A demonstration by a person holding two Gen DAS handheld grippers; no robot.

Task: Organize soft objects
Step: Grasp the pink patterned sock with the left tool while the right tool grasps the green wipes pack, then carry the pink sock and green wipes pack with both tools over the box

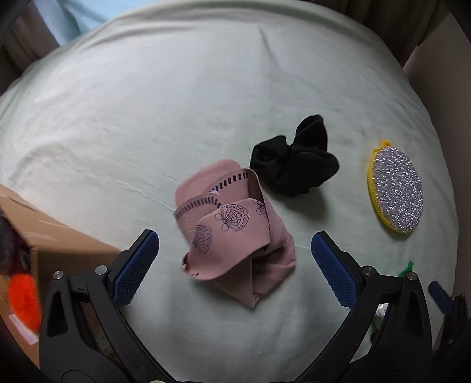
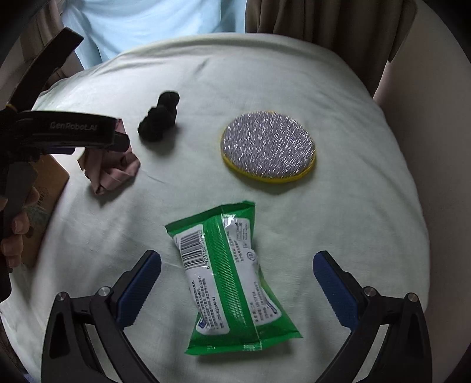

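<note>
A crumpled pink patterned cloth (image 1: 232, 232) lies on the pale green sheet (image 1: 147, 117), between the open jaws of my left gripper (image 1: 234, 250), which hovers over it. It also shows in the right wrist view (image 2: 114, 173), partly hidden by the left gripper's body. A black scrunchie (image 1: 294, 162) lies just beyond it, also in the right wrist view (image 2: 160, 117). A round silver-glitter pad with a yellow rim (image 1: 396, 191) lies to the right, also in the right wrist view (image 2: 268, 147). My right gripper (image 2: 237, 265) is open over a green wipes packet (image 2: 232, 277).
A cardboard box (image 1: 56, 244) stands at the left with an orange fluffy thing (image 1: 23, 297) in it; its edge shows in the right wrist view (image 2: 50, 182). Brown curtains (image 2: 323, 26) and a light blue cloth (image 2: 147, 23) hang behind the bed.
</note>
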